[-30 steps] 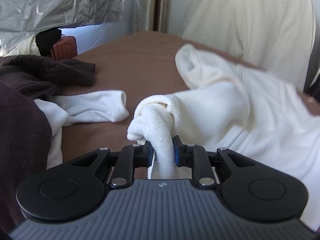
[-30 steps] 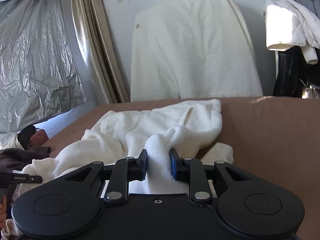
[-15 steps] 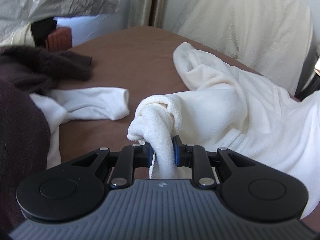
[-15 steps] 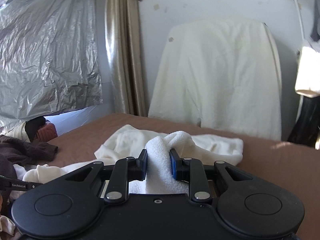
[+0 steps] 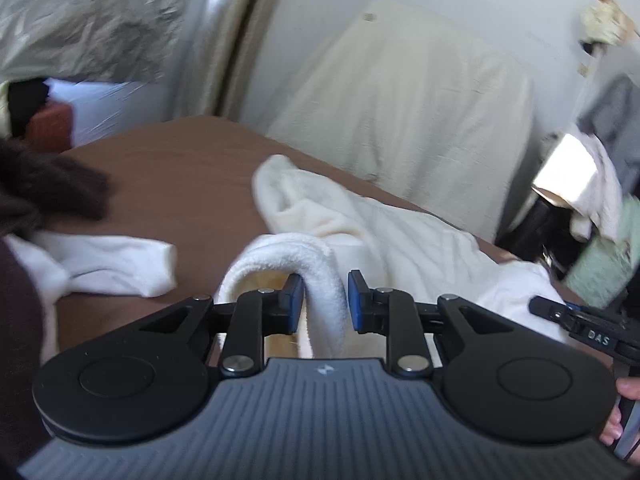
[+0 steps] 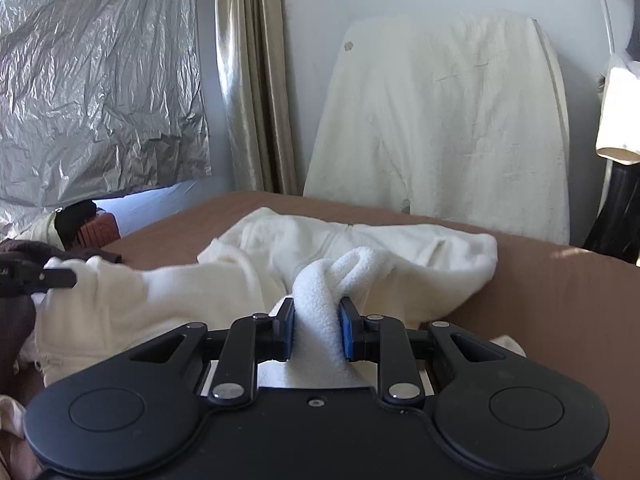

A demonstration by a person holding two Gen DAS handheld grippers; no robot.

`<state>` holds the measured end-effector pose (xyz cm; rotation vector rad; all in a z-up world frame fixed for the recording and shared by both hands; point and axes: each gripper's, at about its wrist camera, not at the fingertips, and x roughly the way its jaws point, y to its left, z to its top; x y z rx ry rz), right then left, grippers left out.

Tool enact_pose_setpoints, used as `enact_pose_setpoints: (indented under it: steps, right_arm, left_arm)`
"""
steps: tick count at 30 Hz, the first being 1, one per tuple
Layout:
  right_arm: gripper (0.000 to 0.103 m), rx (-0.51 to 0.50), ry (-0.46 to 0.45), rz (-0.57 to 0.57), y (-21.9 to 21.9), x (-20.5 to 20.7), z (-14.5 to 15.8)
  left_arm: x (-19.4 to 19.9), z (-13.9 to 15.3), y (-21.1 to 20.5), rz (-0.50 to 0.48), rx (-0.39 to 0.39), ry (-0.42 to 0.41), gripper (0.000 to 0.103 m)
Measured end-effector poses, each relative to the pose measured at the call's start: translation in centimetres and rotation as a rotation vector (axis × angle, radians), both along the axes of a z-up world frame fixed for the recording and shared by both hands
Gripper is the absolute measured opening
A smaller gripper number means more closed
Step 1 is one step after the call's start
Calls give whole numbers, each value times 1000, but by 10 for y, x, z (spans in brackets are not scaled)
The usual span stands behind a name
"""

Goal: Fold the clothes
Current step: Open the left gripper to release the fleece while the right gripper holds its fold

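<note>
Over the brown bed [image 6: 560,292], the left gripper [image 5: 323,296] and right gripper [image 6: 317,322] each pinch a bunched edge of the cream fleece [image 6: 360,248] (half lifted, half trailing), probably to spread it for folding.

The right claw [image 6: 317,330] is closed on a thick fold of white fleece [image 6: 360,280], which stands up between its blue pads [image 6: 347,334]. The fleece garment spreads toward 12 o'clock over the brown bed [image 6: 560,292]. At 9 o'clock the tip of the left claw [image 6: 40,278] touches the same fleece. Behind the bed, at 1 o'clock, stands a chair [image 6: 440,120] covered with cream cloth; at 11 o'clock hang a curtain [image 6: 256,80] and silver foil [image 6: 100,80].
</note>
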<state>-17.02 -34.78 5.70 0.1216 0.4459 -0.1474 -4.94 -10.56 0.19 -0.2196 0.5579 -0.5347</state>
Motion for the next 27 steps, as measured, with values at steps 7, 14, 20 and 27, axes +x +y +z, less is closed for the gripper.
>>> enact_pose_setpoints:
  steps: [7,14,20,27]
  right_arm:
    - [26,23,9,-23,-14,-26,-1]
    - [26,9,30,-7,-38,-46,-13]
    - [26,72,6,-20,-51,-57,-20]
    - [26,80,3,-19,-55,-60,-27]
  left_arm:
    - [-19,2,-30,-93,-6,-79,32]
    - [-28,1,-51,-113,62,-106,39]
    - [-29,-6,-72,-54,263,-102,41]
    - [-18,-2,-39,92,394,-54,46]
